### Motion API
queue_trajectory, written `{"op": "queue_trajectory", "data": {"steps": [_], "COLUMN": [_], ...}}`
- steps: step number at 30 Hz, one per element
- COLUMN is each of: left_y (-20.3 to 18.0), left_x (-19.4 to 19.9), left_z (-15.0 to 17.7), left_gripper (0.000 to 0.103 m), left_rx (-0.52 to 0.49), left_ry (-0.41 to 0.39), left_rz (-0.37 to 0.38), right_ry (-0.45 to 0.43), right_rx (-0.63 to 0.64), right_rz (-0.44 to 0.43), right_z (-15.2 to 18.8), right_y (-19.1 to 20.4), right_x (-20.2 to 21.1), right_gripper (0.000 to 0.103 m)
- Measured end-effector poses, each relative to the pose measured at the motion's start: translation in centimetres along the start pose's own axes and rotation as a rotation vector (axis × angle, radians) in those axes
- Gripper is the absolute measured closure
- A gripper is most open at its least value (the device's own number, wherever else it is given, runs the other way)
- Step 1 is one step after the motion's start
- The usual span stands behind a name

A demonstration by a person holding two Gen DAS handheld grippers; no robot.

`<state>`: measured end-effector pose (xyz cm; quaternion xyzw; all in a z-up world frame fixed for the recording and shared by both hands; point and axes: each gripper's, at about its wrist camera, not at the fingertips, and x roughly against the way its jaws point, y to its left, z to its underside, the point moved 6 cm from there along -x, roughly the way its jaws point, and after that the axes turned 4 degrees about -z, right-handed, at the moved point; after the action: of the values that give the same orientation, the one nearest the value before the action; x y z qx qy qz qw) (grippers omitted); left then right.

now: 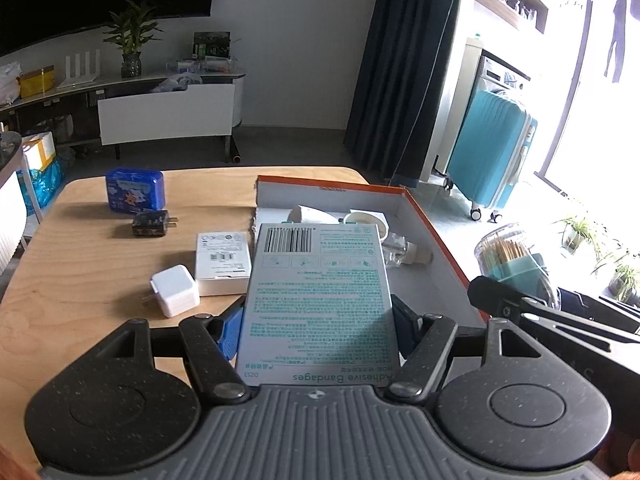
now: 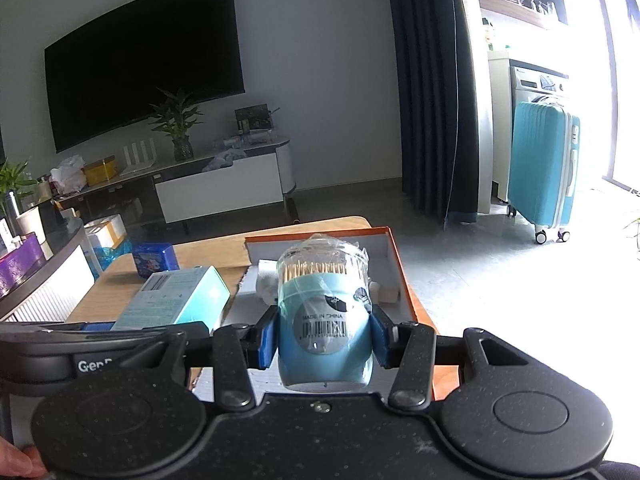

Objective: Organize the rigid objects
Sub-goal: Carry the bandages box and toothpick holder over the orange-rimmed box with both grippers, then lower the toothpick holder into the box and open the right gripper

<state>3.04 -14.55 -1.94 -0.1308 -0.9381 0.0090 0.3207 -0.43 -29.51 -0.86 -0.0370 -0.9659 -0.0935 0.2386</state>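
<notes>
Orange-rimmed box (image 1: 436, 236) awaits: left tool (image 1: 318, 332) grips adhesive bandages box (image 1: 318, 300), right tool (image 2: 324, 340) clamps toothpick jar (image 2: 324, 320); lowering inside likely follows.

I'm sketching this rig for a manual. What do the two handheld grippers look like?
Both match: the left gripper and right gripper have speckled black bodies with two round discs, angled black link arms with metal pivot pins, and blue finger pads. The left's centre plate is ribbed grey. White "Gen" lettering marks the left's side.
</notes>
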Motion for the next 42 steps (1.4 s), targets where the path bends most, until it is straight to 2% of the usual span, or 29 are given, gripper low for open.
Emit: {"op": "queue_trajectory", "data": {"steps": [22, 42], "left_y": [-1.6, -2.4], "left_x": [-3.6, -6.1], "left_z": [0.5, 0.1], "left_gripper": [0.032, 0.032], "left_rx": [-0.007, -0.009], "left_ry": [0.065, 0.118], "left_rz": [0.006, 0.009], "right_ry": [0.041, 0.104], "right_rx": [0.014, 0.013], "right_rz": [0.050, 0.058], "right_z": [0.0, 0.3], "right_y": [-2.3, -3.0], "right_x": [-4.2, -7.4], "right_gripper": [0.047, 0.047]}}
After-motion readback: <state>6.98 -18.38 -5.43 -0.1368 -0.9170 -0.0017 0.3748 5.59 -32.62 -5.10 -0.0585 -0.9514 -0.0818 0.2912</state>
